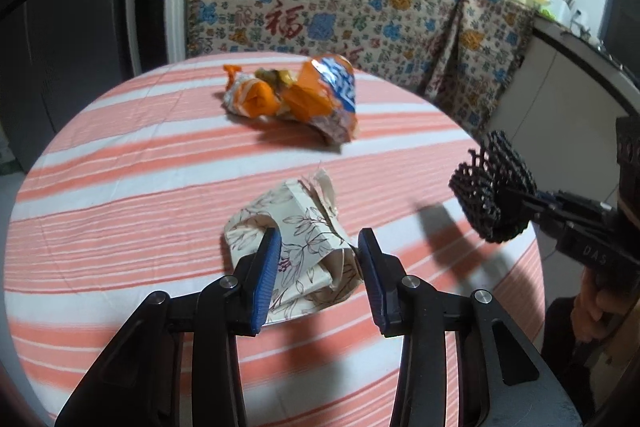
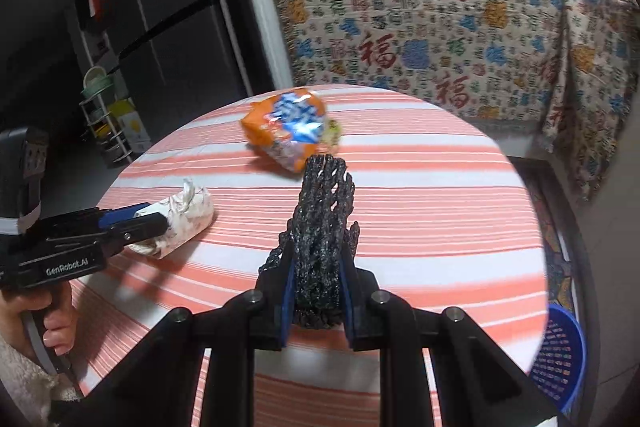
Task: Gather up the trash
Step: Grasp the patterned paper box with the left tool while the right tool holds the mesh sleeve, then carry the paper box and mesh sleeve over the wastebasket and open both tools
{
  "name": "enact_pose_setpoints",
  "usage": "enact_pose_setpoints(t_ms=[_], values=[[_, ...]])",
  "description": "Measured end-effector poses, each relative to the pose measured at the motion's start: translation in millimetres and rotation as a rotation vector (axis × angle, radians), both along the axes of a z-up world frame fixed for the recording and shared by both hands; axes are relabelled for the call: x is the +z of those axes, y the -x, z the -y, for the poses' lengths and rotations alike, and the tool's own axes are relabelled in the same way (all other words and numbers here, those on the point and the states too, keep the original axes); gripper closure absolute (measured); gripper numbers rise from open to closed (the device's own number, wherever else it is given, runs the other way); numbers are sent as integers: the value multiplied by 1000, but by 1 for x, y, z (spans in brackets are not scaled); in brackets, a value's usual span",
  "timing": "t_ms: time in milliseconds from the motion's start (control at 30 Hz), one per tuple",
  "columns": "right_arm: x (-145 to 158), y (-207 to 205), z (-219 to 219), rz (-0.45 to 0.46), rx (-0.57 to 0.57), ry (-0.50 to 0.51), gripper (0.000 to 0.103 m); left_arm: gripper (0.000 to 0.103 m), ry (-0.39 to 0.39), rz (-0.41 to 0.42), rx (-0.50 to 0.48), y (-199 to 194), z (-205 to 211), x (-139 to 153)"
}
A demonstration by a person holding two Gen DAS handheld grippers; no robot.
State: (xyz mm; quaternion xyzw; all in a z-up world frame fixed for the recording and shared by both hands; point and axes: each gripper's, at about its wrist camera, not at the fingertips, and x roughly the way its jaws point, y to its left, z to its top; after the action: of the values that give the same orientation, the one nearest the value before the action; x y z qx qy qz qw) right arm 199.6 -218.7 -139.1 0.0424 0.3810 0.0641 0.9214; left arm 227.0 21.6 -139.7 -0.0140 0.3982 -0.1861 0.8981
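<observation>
Left claw (image 1: 318, 267) grips the crumpled floral paper carton (image 1: 296, 247); right claw (image 2: 316, 291) clamps black foam netting (image 2: 322, 227), both lifted off the tabletop (image 1: 120, 187) for binning.

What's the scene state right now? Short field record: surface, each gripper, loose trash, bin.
surface: round table under a pink-and-white striped cloth
left gripper: shut on crumpled floral paper pack
right gripper: shut on black foam net, clear of the cloth
loose trash: orange snack bag, far side of table, untouched
bin: blue mesh basket on the floor past the table's right edge
</observation>
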Motion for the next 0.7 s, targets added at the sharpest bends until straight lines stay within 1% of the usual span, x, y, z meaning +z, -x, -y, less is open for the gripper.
enact_pose_setpoints(t_ms=[33, 67, 133, 167, 200, 233, 267, 300, 333, 400, 467, 500, 533, 567, 633, 700], values=[[-1, 2, 4, -3, -6, 1, 84, 62, -17, -16, -6, 1, 4, -3], [-1, 3, 7, -9, -10, 2, 84, 58, -45, -30, -9, 2, 8, -6], [-2, 7, 12, -24, -8, 7, 83, 54, -91, -29, 9, 8, 11, -9], [-2, 9, 12, -30, -3, 13, 83, 44, -109, -29, 21, 10, 12, -11], [-3, 10, 13, -37, 3, 24, 83, 30, -117, -25, 33, 11, 11, -12], [-3, 11, 13, -39, 6, 32, 80, 24, -127, -13, 51, 11, 11, -11], [-4, 12, 13, -42, 11, 36, 80, 20, -142, 6, 74, 11, 11, -9], [-4, 12, 13, -47, 17, 37, 80, 19, -148, 12, 81, 10, 10, -9], [-5, 14, 13, -51, 22, 38, 80, 19, -148, 10, 86, 8, 10, -9], [-6, 15, 12, -60, 26, 40, 80, 10, -165, -16, 98, 1, 10, -14], [-11, 14, 10, -79, 33, 48, 80, 10, -199, -53, 118, -8, 11, -25], [-15, 13, 9, -90, 35, 49, 80, 12, -191, -71, 121, -11, 9, -30], [-22, 11, 8, -116, 39, 53, 80, 15, -156, -86, 121, -13, 6, -34], [-27, 9, 7, -135, 40, 54, 80, 33, -105, -103, 121, -14, 1, -37], [-34, 9, 7, -153, 39, 54, 82, 35, -69, -88, 127, -13, -4, -37], [-30, 12, 11, -138, 27, 46, 82, 35, -44, -72, 111, -11, -4, -33]])
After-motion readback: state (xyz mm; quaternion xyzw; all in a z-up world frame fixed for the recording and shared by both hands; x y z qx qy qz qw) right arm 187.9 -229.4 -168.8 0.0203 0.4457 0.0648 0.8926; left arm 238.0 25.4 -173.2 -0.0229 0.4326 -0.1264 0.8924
